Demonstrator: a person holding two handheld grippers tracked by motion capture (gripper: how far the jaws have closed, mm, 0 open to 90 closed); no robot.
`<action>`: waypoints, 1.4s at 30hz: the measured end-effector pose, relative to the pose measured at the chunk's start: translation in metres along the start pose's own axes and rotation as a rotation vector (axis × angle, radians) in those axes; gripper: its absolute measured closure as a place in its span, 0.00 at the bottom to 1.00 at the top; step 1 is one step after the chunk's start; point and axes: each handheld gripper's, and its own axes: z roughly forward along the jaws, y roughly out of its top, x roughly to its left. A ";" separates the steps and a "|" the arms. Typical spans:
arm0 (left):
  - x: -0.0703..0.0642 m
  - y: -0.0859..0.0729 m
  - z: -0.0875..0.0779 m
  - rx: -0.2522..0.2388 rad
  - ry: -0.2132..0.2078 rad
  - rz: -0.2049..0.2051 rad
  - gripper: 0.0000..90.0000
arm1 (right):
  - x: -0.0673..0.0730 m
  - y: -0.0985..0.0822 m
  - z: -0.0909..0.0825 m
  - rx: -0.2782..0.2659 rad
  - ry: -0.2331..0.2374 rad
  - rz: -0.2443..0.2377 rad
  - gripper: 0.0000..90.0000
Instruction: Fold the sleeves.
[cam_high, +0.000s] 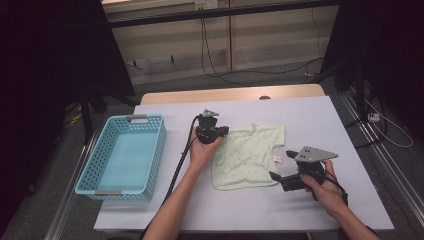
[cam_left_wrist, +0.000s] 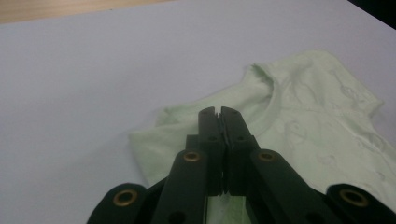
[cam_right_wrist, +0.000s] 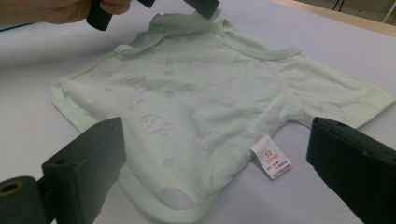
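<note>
A pale green baby shirt (cam_high: 247, 155) lies flat on the white table, with a white label (cam_right_wrist: 272, 163) at its near hem. My left gripper (cam_high: 223, 131) is at the shirt's far left corner, its jaws pressed together (cam_left_wrist: 218, 112). In the right gripper view that corner of the shirt (cam_right_wrist: 210, 93) rises in a fold up to the left gripper (cam_right_wrist: 196, 5), so the cloth looks pinched. My right gripper (cam_high: 281, 165) hovers at the shirt's near right edge. It stands wide open (cam_right_wrist: 217, 149), one jaw on either side of the hem and neither touching the cloth.
A light blue plastic basket (cam_high: 160, 145) stands on the left part of the table (cam_high: 320, 120), with nothing in it. Cables trail over the floor beyond the table's far edge. Dark frames stand at both sides.
</note>
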 end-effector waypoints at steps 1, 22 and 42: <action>-0.001 -0.001 0.001 0.005 -0.003 0.005 0.98 | 0.000 0.000 0.000 0.000 0.000 0.001 0.05; -0.002 -0.007 -0.011 0.023 -0.086 0.021 0.76 | 0.000 0.000 0.000 0.008 -0.010 -0.007 0.05; 0.003 -0.029 -0.046 0.025 -0.041 0.102 0.74 | 0.000 0.000 0.003 0.016 -0.010 -0.006 0.05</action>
